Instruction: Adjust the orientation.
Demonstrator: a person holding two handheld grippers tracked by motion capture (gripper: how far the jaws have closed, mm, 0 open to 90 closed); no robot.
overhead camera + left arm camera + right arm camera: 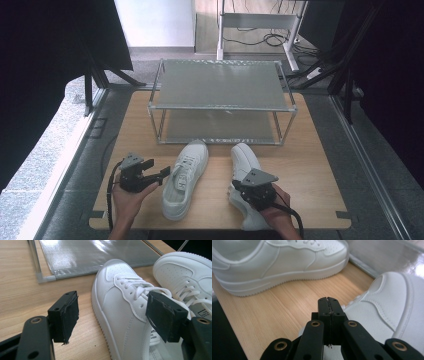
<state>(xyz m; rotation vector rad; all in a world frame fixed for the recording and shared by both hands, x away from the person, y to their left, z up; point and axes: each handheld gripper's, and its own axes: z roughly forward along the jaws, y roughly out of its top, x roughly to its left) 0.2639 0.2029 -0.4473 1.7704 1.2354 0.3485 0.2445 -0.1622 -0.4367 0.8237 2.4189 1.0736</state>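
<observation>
While both white shoes lie on the table [310, 165], the left shoe [186, 177] sits just right of the left gripper [161, 176], whose jaws stand wide apart, empty. Right gripper [328, 302] hovers over the right shoe [245, 165], jaws pressed together on nothing. Metal rack [222, 97] stands beyond both.

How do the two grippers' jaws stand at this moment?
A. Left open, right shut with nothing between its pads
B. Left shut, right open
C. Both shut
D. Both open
A: the left gripper has its pads wide apart beside the left shoe, while the right gripper has its pads pressed flat together.
</observation>
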